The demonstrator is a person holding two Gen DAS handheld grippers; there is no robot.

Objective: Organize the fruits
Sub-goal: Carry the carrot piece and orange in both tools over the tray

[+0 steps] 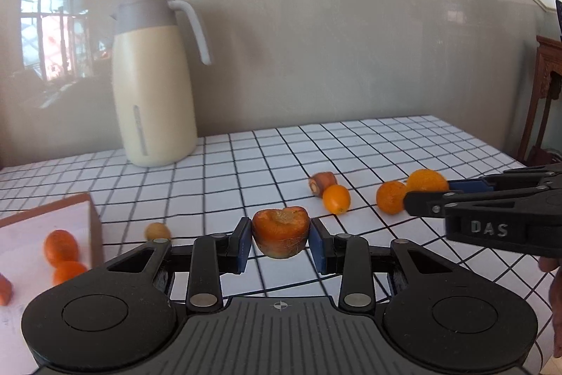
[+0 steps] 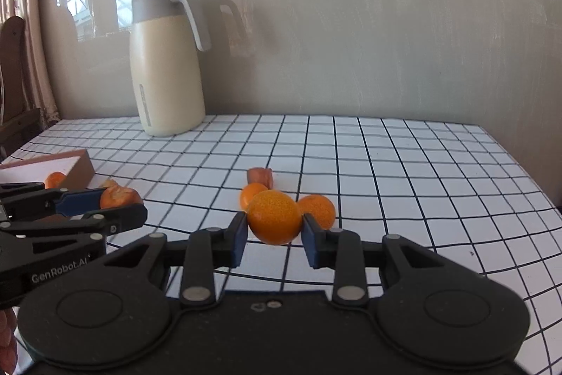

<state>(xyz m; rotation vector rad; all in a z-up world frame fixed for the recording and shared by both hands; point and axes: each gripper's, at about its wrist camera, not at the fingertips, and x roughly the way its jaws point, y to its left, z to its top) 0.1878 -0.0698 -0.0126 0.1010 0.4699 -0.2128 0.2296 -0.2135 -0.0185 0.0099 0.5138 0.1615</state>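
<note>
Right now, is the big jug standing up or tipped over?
Standing up. The jug sits flat on the checked tablecloth, lid on top.

a table (image 2: 404, 164) covered by a white cloth with a black grid is seen. on it a cream thermos jug (image 2: 167, 66) is stood at the back, a shallow box (image 1: 93, 217) at the left, and small oranges (image 1: 336, 198) with a carrot stub (image 1: 322, 182) mid-table.
</note>
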